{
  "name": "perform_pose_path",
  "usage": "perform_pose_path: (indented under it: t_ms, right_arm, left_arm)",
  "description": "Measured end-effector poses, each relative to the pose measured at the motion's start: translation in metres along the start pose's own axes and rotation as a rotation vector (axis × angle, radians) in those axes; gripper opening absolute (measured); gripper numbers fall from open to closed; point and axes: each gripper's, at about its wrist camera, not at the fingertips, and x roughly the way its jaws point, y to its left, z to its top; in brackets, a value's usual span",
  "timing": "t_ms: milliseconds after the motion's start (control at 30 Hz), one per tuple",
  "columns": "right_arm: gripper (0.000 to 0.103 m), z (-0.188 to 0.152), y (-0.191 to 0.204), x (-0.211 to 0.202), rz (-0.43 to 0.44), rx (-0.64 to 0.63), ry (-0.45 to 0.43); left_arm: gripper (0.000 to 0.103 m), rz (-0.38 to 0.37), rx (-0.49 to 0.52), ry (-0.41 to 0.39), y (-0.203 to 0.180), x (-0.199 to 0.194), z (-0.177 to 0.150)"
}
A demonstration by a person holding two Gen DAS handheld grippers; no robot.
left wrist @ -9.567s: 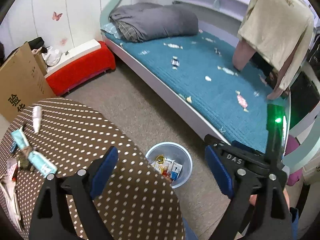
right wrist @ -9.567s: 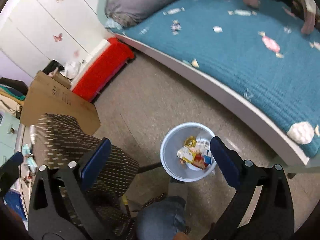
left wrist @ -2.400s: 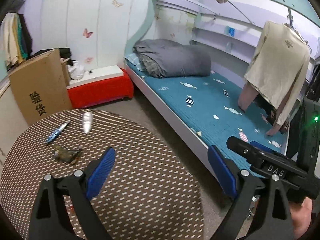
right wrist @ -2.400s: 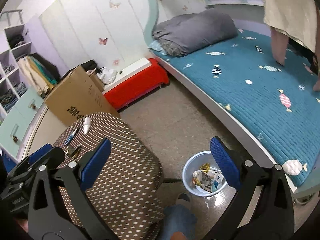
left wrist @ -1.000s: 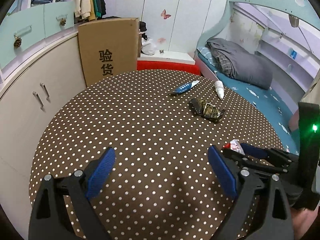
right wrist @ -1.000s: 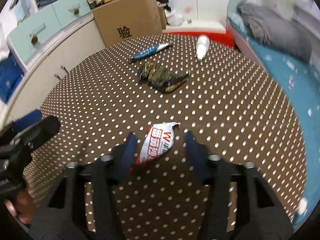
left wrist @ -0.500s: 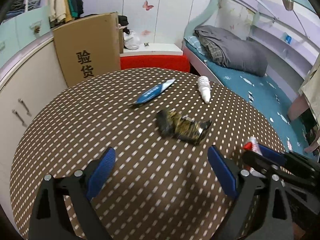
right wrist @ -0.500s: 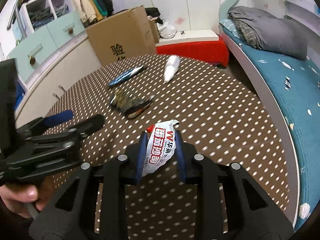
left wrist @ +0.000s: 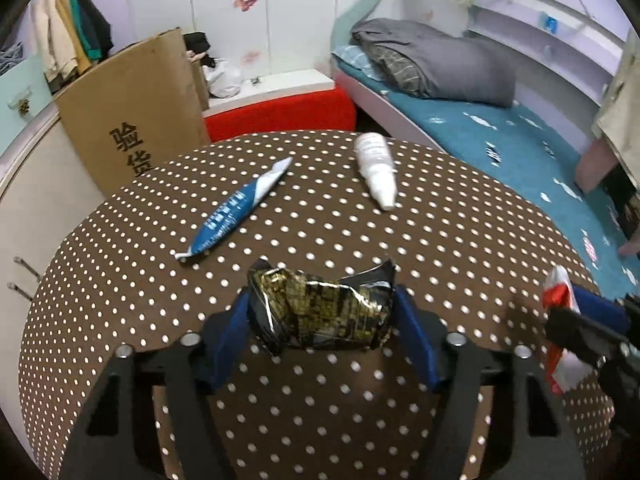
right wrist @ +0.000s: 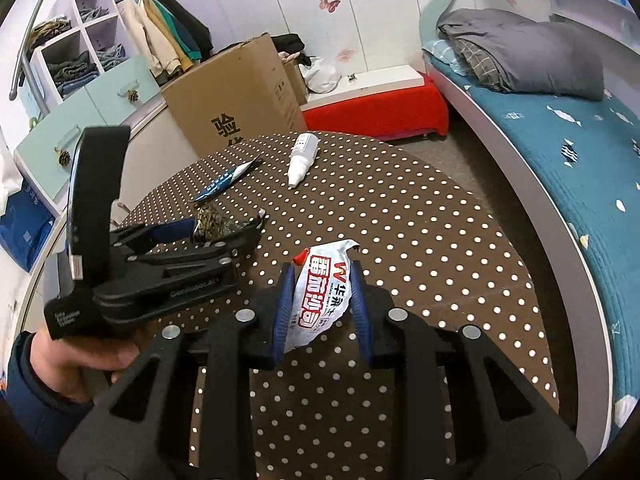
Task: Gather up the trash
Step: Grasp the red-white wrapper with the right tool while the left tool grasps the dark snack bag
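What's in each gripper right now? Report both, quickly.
Left gripper: closed on the dark crumpled wrapper.
Right gripper: closed on the red-and-white wrapper.

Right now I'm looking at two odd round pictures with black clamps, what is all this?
A person holds two hand-held clamps, each with a fisheye camera looking along its jaws. One picture is from the left gripper, whose jaws sit around a dark crumpled wrapper on the dotted table. The other is from the right gripper, squeezing a red and white wrapper. A blue sachet and a white bottle lie further back.
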Motion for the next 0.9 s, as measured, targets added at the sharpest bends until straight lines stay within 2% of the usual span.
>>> perform_pose_path:
  t_ms: [133, 400, 633, 900]
  right_arm:
    - [0.028, -0.001, -0.001, -0.01, -0.006, 0.007, -0.012]
    - [0.028, -0.004, -0.001, -0.05, -0.029, 0.004, -0.064]
    - [0.028, -0.005, -0.007, -0.087, -0.044, 0.004, -0.12]
    - [0.028, -0.002, -0.038, -0.129, -0.068, 0.046, -0.197]
  left_arm:
    - [0.061, -0.057, -0.033, 0.001, 0.004, -0.008, -0.009]
    - [0.06, -0.099, -0.054, -0.053, -0.003, -0.051, -0.031]
    - [0.06, -0.132, -0.042, -0.12, -0.029, -0.098, -0.04]
    - [0.06, -0.194, -0.009, -0.185, -0.07, -0.141, -0.035]
